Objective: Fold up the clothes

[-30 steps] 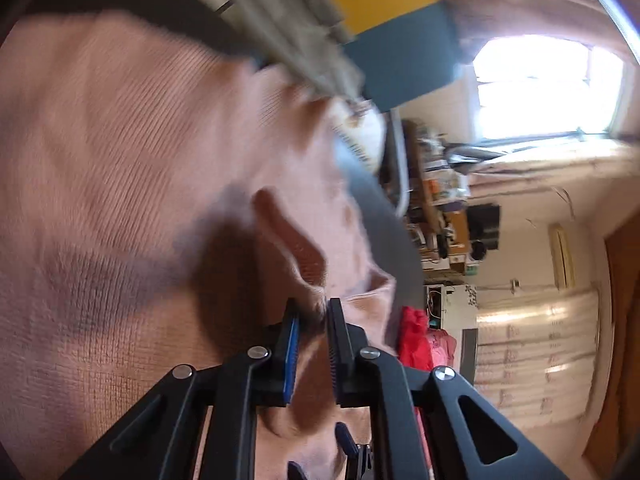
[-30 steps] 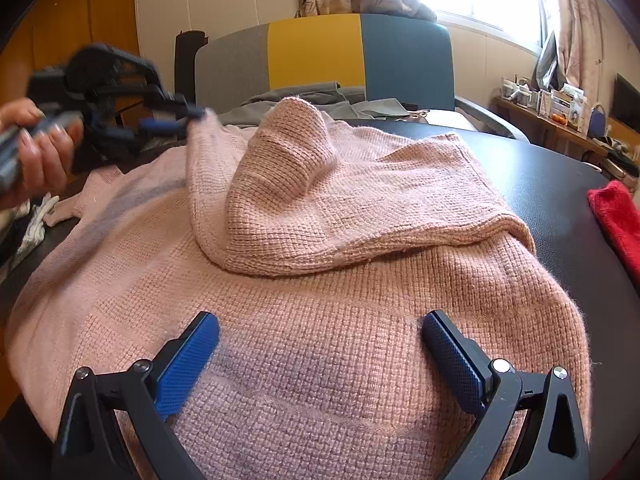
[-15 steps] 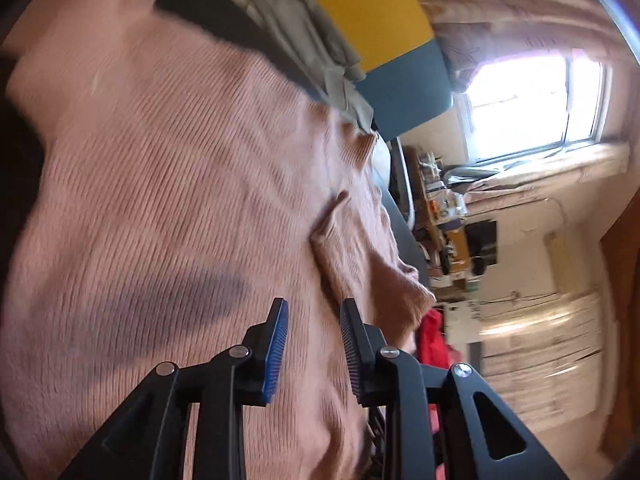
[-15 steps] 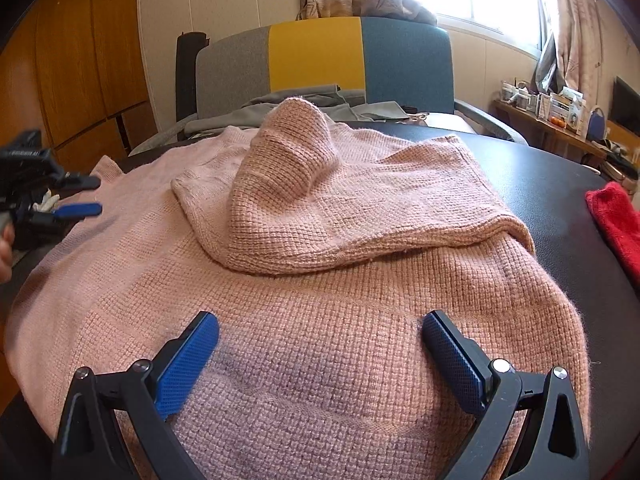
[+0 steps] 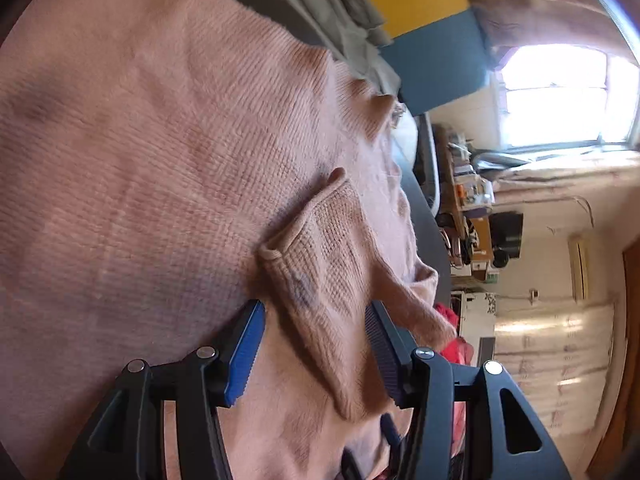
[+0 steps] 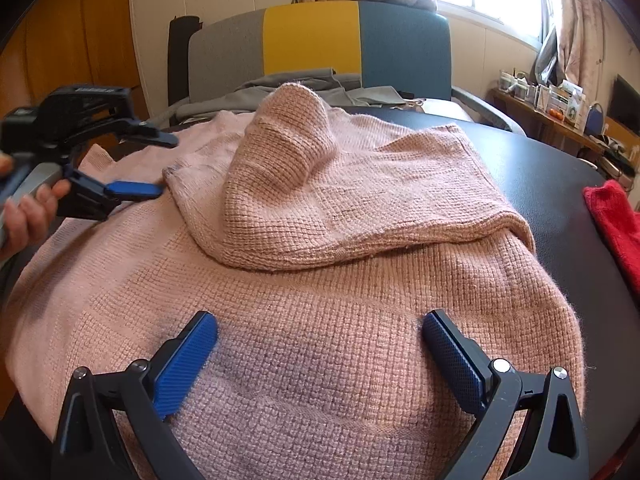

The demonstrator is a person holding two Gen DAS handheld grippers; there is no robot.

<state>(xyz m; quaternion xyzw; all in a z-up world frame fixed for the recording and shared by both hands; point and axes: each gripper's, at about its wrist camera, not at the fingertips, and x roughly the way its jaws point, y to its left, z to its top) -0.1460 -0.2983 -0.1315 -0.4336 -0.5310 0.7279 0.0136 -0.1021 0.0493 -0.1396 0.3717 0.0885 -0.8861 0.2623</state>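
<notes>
- Indoors, a pink waffle-knit sweater [image 6: 320,300] lies spread over a dark round table [image 6: 560,184], one part folded back across its body into a raised hump.
- From the right wrist, the right gripper [image 6: 320,350] hovers low over the near hem, jaws spread wide, holding nothing.
- Only that view shows the left gripper [image 6: 156,168] from outside: a hand [image 6: 28,216] holds it at the sweater's far-left edge, blue pads parted beside the folded flap's corner.
- Only the left wrist view looks along those jaws: they stand open around a narrow folded strip of the knit [image 5: 320,280], neither pad clearly pressing it.
- Both views show a red cloth [image 6: 616,224] at the table's edge and a grey, yellow and blue chair back [image 6: 320,44]; grey garments [image 6: 280,88] lie behind the sweater.
</notes>
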